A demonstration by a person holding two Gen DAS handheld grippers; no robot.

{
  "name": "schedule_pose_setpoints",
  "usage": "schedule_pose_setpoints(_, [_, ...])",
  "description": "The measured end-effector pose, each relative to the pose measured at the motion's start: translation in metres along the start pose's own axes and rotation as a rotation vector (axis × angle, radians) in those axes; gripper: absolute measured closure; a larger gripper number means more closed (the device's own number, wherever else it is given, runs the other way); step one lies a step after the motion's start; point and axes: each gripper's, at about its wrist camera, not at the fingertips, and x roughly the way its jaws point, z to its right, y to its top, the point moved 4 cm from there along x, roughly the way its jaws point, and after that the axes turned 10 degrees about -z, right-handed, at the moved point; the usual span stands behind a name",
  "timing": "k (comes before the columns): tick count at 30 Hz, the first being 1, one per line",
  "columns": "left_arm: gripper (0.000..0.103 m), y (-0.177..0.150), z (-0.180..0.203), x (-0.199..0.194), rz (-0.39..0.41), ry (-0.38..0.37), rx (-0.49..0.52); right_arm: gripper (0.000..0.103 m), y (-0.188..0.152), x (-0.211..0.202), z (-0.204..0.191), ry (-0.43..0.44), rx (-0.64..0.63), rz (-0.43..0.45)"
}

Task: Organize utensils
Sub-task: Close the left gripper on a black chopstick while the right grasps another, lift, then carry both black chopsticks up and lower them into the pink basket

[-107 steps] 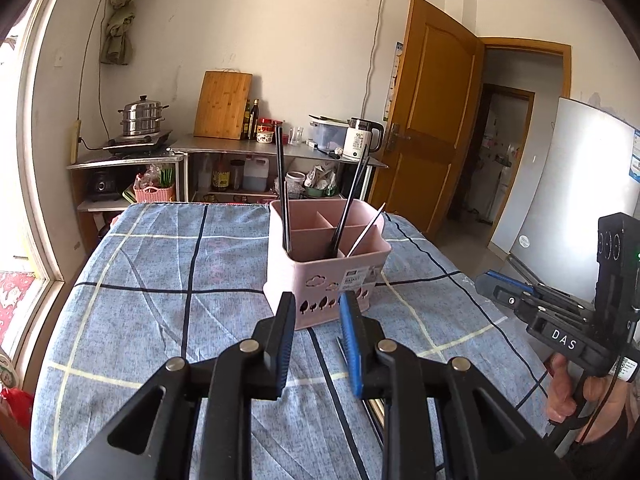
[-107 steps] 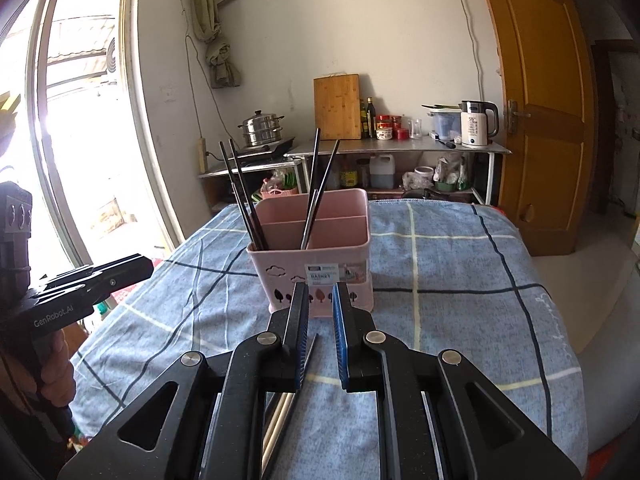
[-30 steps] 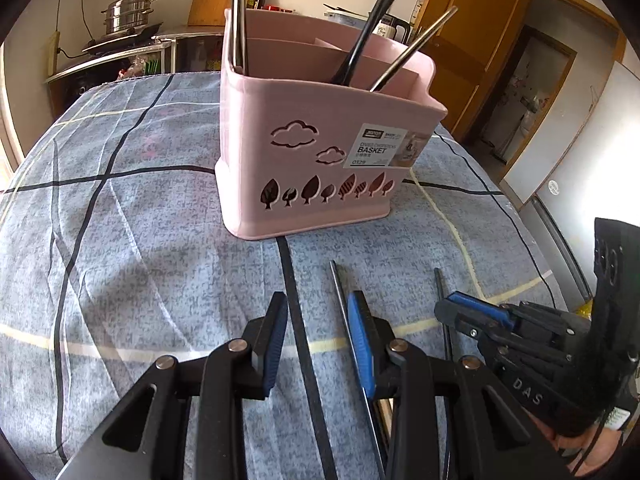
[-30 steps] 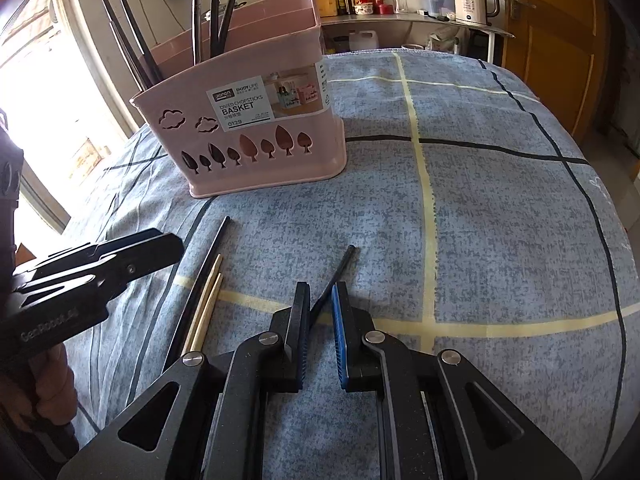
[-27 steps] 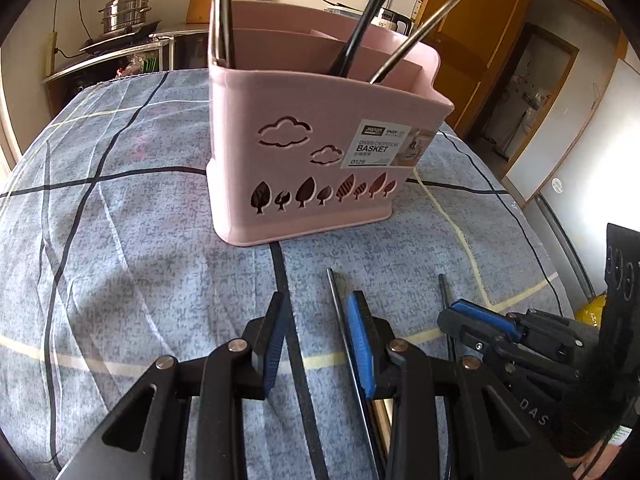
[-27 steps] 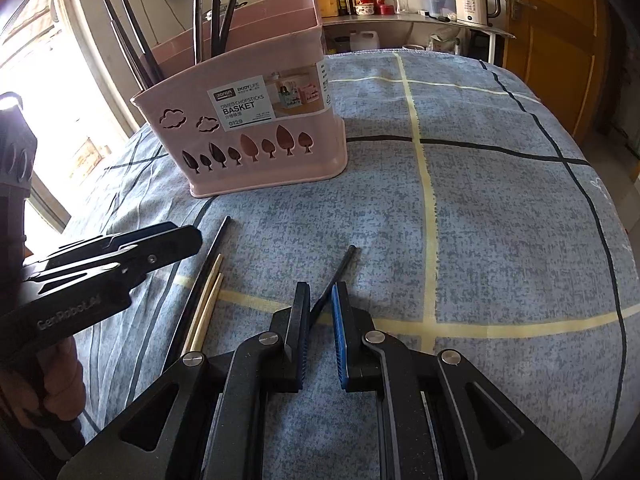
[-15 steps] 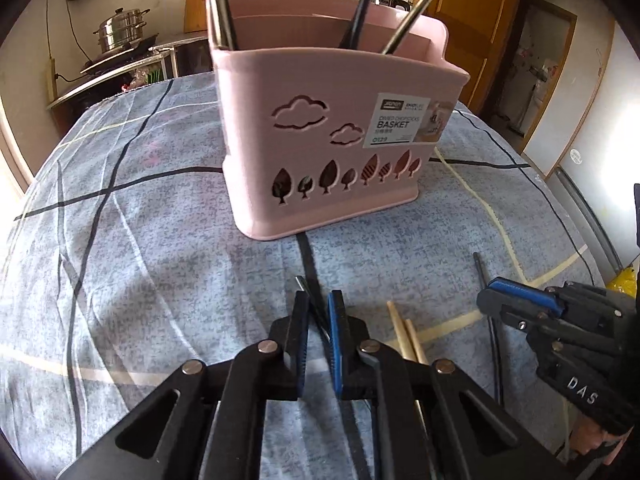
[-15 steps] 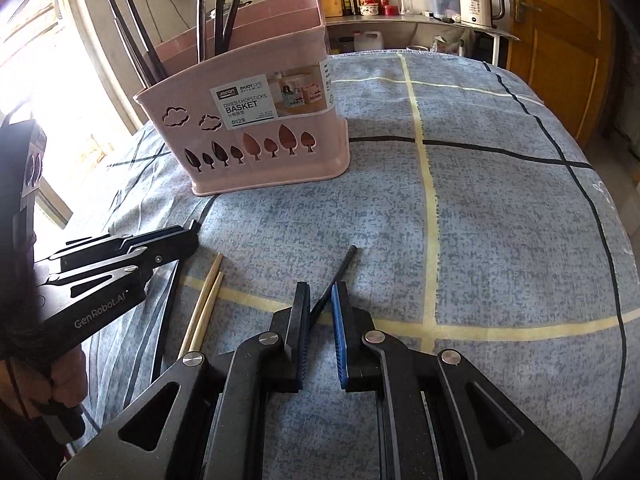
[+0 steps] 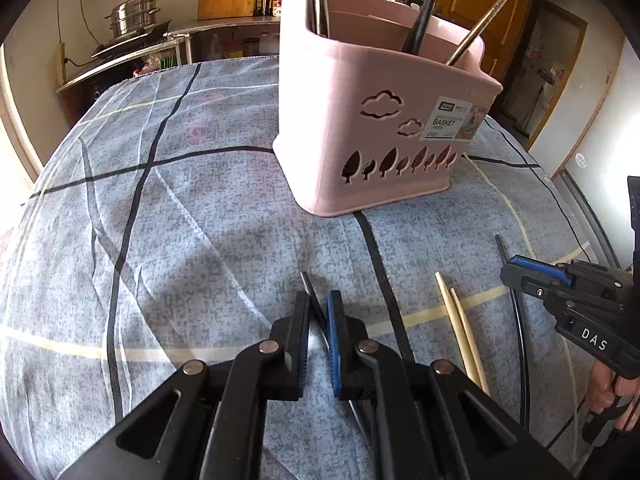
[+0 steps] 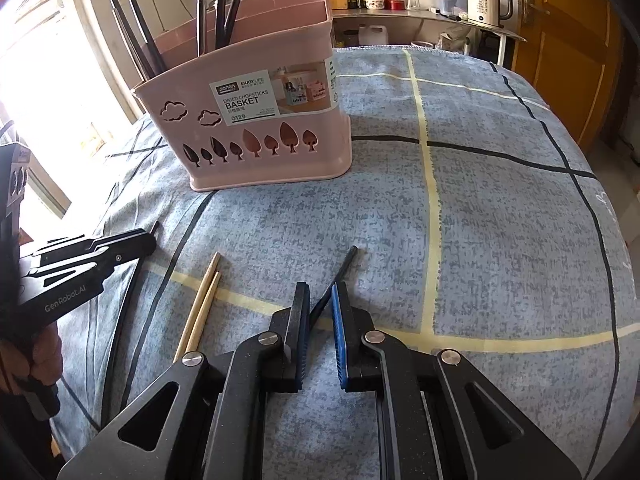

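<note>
A blue-grey checked tablecloth [image 9: 200,220] covers the table in front of you, and on it stands a pink plastic divided chopstick basket [image 9: 384,120] with cloud and tree cut-outs, already holding several dark and metal sticks upright in its compartments.

Half a second ago your left gripper [image 9: 318,312] had only just narrowed over a slim dark metal chopstick [image 9: 310,292] near the basket's foot. Now its jaws stand narrow, pinched on that stick, and the view has swung away to the left, so the basket sits further off and to the right. The stick's tip appears raised off the cloth (its shadow lies apart from it), so the pick looks made.

Your right gripper [image 10: 320,304] is likewise narrowed onto a thin black chopstick [image 10: 342,268], much as a second ago; that stick still seems to lie on the cloth, though I cannot be sure.

Between the two grippers, a pair of pale wooden chopsticks [image 10: 200,300] rests side by side on the cloth, untouched. Another long black stick [image 9: 520,340] lies just beside your right gripper.

Judged from this, the next step is carrying the left stick over to a basket compartment.
</note>
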Motion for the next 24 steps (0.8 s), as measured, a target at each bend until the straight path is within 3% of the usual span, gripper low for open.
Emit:
schedule_pose_setpoints(3, [0.086,-0.004,0.004,0.0,-0.001,0.008,-0.016,0.091,0.003,0.002,-0.004,-0.028,-0.007,-0.003])
schedule_pose_setpoints(9, [0.087,-0.004,0.018,0.002,0.024,0.076,0.026,0.093,0.005,0.004,-0.016,-0.059,-0.046,0.001])
schedule_pose_setpoints(11, [0.095,-0.003,0.019,0.002,0.023,0.061,0.022,0.096,0.005,0.003,-0.018,-0.03,-0.048,0.003])
schedule_pose_setpoints(14, [0.096,-0.003,0.017,-0.001,0.019,0.013,0.002,0.098,0.004,-0.006,-0.022,-0.012,-0.057,0.033])
schedule_pose_setpoints(24, [0.097,0.015,0.023,-0.076,0.174,-0.043,0.037,0.098,0.021,-0.081,-0.029,0.005,-0.078,0.224])
